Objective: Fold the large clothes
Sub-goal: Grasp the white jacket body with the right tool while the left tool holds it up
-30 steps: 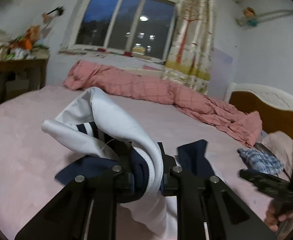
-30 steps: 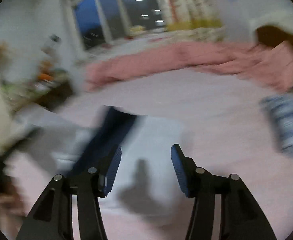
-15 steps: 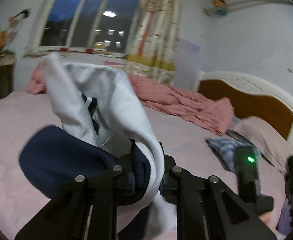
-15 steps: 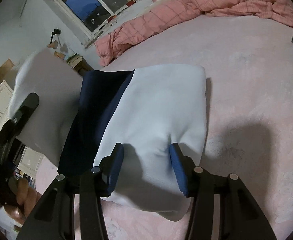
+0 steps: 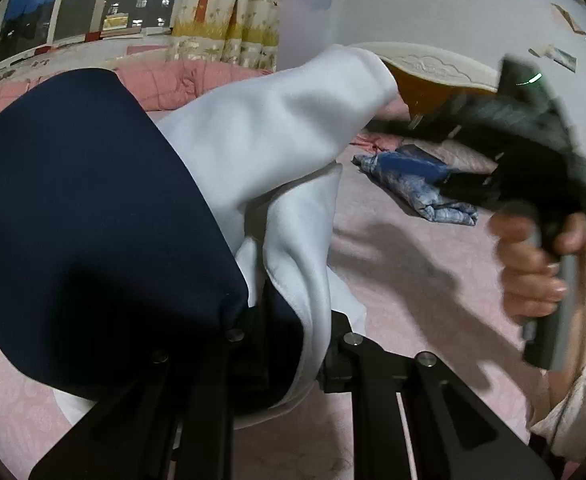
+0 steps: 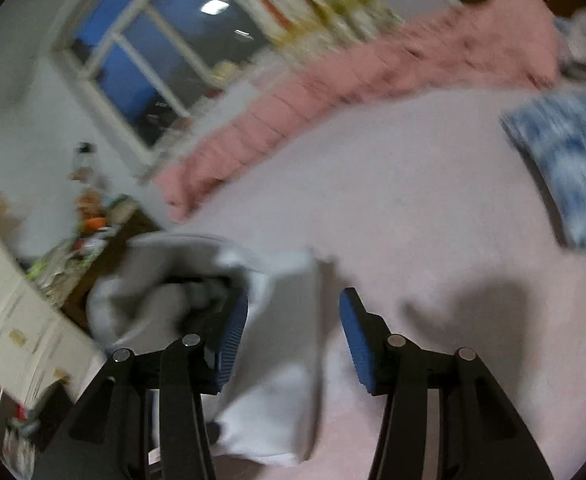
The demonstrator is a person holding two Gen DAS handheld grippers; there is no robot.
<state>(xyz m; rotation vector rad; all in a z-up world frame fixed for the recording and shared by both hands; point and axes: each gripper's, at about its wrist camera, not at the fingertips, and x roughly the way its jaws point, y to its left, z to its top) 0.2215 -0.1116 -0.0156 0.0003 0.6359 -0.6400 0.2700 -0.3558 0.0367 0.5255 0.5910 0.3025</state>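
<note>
Garment (image 5: 253, 152), white with a navy panel, is pinched in the left gripper (image 5: 293, 332); its jaws are nearly closed on bunched cloth, which rises and billows over the fingers, hiding their tips. The right gripper (image 6: 293, 332) stands about half open with nothing pressed between its blue pads (image 6: 357, 340). That view is blurred, but white fabric seems to lie on the pink bed (image 6: 413, 208) under and left of the gap. A hand (image 5: 533, 264) grips the right gripper's handle.

Dim indoor light, fisheye warp, right view motion-blurred.
</note>
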